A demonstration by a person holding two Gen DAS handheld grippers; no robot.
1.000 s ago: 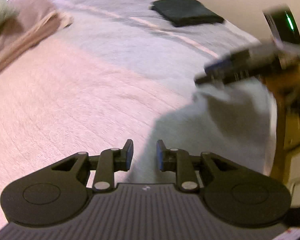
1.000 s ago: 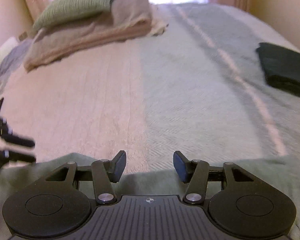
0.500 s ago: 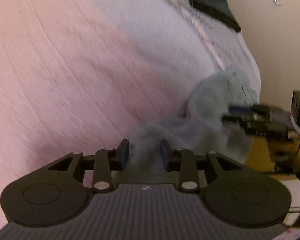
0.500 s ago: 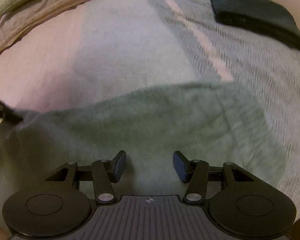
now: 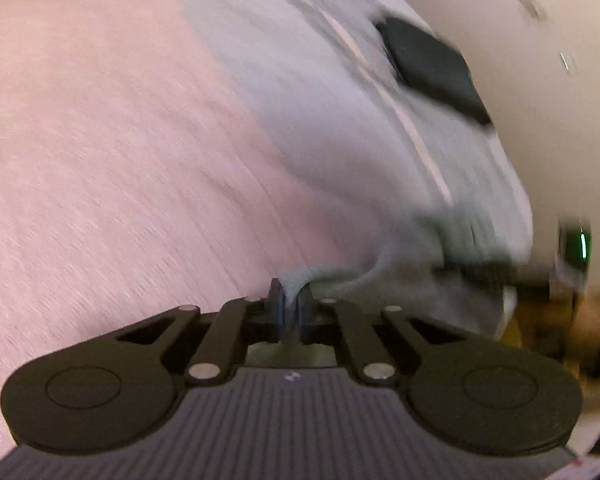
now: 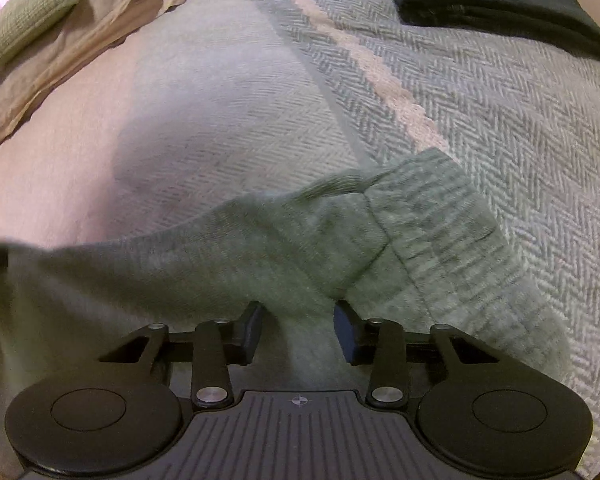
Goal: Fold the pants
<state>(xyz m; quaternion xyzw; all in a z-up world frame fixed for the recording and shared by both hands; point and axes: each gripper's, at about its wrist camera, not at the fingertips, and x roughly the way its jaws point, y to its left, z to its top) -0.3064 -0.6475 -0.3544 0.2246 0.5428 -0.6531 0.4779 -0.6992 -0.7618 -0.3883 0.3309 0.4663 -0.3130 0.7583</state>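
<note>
While my left tongs (image 5: 291, 307) pinch an edge of the grey-green pants (image 6: 228, 264), my right tongs (image 6: 298, 330) are closing over the cloth near the waistband.

I see the pants lying crumpled on the bed (image 6: 500, 128), at its near edge, partly on the herringbone blanket and partly toward the pink cover (image 5: 100, 160) — the ribbed waistband (image 6: 452, 240) sits to the right of my right tongs. Fabric runs between the right fingers, but the pads do not press on it yet. A dark folded garment (image 6: 496, 4) rests well apart near the far right side, and a green pillow (image 6: 28, 20) tops a beige stack at the far left — the left view is blurred.
</note>
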